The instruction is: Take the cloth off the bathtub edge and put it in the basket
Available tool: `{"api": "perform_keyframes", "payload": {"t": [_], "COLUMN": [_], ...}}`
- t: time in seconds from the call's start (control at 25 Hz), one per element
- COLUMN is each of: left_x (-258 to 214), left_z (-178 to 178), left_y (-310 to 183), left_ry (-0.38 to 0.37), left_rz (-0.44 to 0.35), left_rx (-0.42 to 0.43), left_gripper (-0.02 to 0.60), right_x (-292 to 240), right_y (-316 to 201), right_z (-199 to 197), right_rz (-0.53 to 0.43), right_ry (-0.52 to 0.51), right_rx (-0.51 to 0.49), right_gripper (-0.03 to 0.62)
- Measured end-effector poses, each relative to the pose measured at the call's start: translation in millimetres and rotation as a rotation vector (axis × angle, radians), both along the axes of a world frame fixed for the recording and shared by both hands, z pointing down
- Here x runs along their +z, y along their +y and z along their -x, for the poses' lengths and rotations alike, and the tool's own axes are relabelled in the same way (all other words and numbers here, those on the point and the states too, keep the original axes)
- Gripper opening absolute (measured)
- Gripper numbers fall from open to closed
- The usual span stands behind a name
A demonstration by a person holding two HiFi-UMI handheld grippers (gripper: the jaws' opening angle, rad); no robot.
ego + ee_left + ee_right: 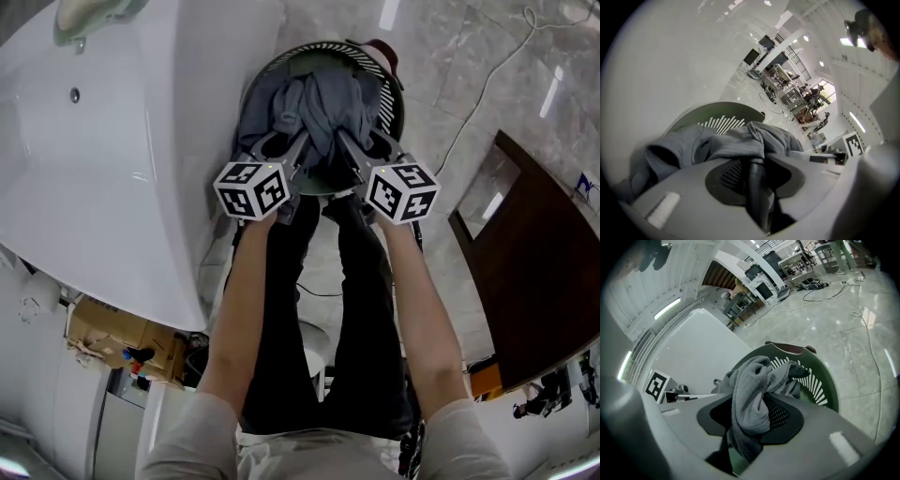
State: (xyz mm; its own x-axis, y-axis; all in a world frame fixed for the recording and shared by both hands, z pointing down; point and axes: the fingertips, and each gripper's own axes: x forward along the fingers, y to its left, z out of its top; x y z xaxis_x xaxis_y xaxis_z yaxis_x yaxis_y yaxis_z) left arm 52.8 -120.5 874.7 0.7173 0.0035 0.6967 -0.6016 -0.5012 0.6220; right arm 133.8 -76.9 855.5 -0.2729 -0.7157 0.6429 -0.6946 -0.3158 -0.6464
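We hold the grey cloth (pixel 319 105) bunched over the green basket (pixel 397 105), right of the bathtub (pixel 131 159). The left gripper (pixel 296 155) and right gripper (pixel 351 153) are each clamped narrow on a fold.

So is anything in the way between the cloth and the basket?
No, nothing I can see. The left gripper and right gripper both pinch the grey cloth in their fingers, and it hangs right over the open green basket.

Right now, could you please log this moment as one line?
stage: cloth over basket | left claw: shut on cloth | right claw: shut on cloth | release: not yet
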Motion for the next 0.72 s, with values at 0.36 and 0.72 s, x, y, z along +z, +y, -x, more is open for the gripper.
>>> {"api": "perform_keyframes", "payload": {"t": [0.36, 0.72], "left_x": [-14, -58], "left_z": [6, 11], "left_y": [5, 1], "left_ry": [-0.031, -0.020], "left_rz": [-0.034, -0.087], "left_rx": [0.083, 0.076], "left_gripper": [0.156, 0.156], "right_x": [-8, -51], "right_y": [13, 19], "right_z": [-7, -3], "right_rz": [0.070, 0.062], "right_ry": [0.080, 0.137], "right_rx": [-0.012, -0.022], "right_gripper": [0.172, 0.183]}}
